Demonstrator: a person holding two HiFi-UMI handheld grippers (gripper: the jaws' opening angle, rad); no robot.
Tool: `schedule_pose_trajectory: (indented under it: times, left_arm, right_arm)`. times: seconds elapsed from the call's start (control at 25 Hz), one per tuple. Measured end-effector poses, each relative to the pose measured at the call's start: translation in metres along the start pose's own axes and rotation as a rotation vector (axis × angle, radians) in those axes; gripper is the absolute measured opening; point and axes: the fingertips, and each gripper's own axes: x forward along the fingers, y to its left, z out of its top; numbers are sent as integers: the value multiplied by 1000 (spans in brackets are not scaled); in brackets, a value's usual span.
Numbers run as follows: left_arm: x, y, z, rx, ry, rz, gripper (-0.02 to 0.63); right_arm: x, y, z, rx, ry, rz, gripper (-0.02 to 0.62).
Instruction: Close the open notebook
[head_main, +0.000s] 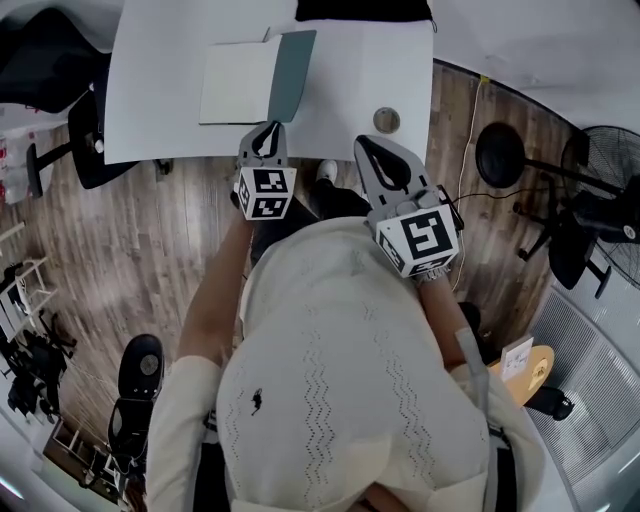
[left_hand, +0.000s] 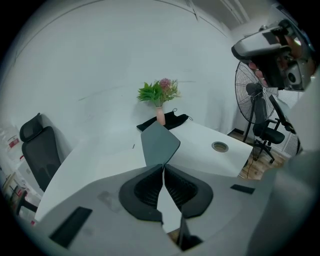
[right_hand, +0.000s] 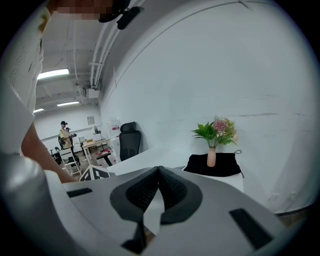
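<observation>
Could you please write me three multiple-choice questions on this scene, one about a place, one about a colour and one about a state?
1. Where does the vase of flowers stand?
A. On a shelf
B. On the black cloth
C. On a windowsill

2. What colour is the raised cover of the notebook?
A. Grey-green
B. Red
C. Yellow

3. In what state is the left gripper?
A. Wide open, holding nothing
B. Closed on the vase
C. Closed on the cover

Answers:
1 B: the right gripper view shows the vase's base resting on the black cloth.
2 A: the cover is grey-green in both the head view and the left gripper view.
3 C: the left gripper view shows the jaws pinched together on the cover's lower edge.
</observation>
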Motion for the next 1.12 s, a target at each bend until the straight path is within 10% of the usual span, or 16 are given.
schedule_pose_trajectory:
  times: [1.12]
  left_arm:
    - [-19,34,-2,-14,-41,-99,18]
  right_arm:
    - [51,55,13,21,27,-12,2]
